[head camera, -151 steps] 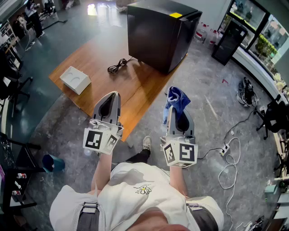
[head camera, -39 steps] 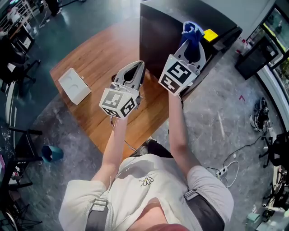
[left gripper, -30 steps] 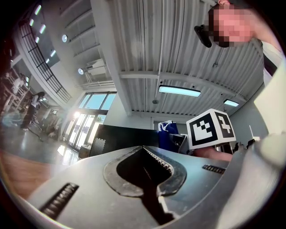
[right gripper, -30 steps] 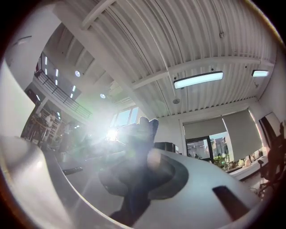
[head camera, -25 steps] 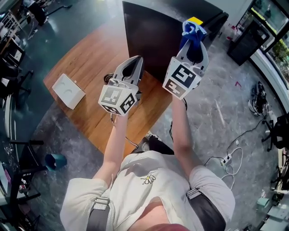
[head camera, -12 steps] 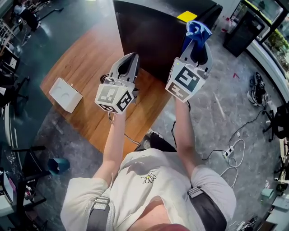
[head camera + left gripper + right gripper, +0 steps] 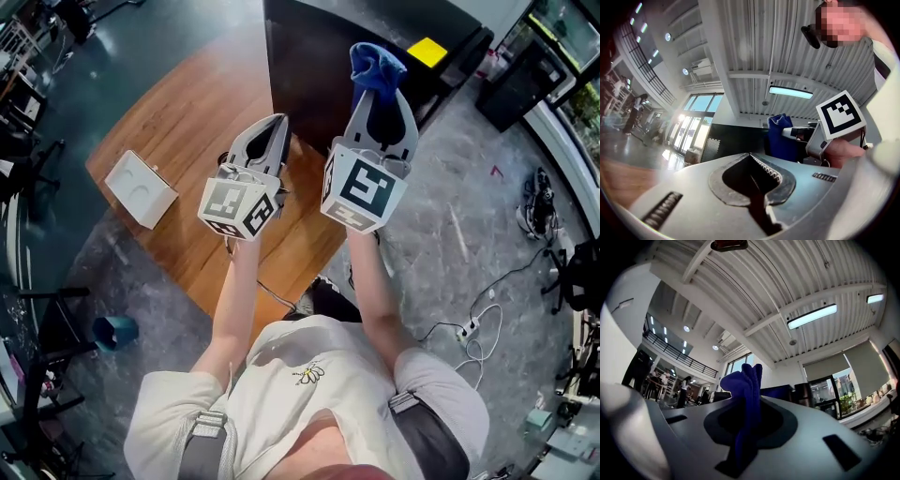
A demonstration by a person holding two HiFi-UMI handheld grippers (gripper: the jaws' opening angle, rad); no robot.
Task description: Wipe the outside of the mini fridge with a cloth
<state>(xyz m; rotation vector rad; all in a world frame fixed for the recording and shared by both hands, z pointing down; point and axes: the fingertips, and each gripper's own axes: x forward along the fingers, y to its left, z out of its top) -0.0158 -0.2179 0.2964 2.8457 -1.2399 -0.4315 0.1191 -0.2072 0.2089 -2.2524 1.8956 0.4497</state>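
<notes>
The black mini fridge [image 7: 319, 66] stands on a wooden platform, with a yellow sticker [image 7: 427, 49] on its top. My right gripper [image 7: 379, 92] is shut on a blue cloth [image 7: 375, 64], held up over the fridge's top near its front edge; I cannot tell whether the cloth touches it. In the right gripper view the cloth [image 7: 745, 390] sticks up from between the jaws of that gripper [image 7: 751, 397]. My left gripper [image 7: 275, 127] hovers beside it in front of the fridge, shut and empty [image 7: 751, 157]. From there I see the cloth [image 7: 780, 138] and the fridge [image 7: 733, 138].
The wooden platform [image 7: 187, 122] carries a white box [image 7: 141, 187] at its left. A teal cup [image 7: 114, 330] sits on the grey floor at lower left. Cables and a power strip [image 7: 464, 328] lie on the floor at right. A dark cabinet [image 7: 520, 80] stands behind the fridge.
My right gripper has carried the cloth to the left, from right of the yellow sticker to left of it. The left gripper has kept its place.
</notes>
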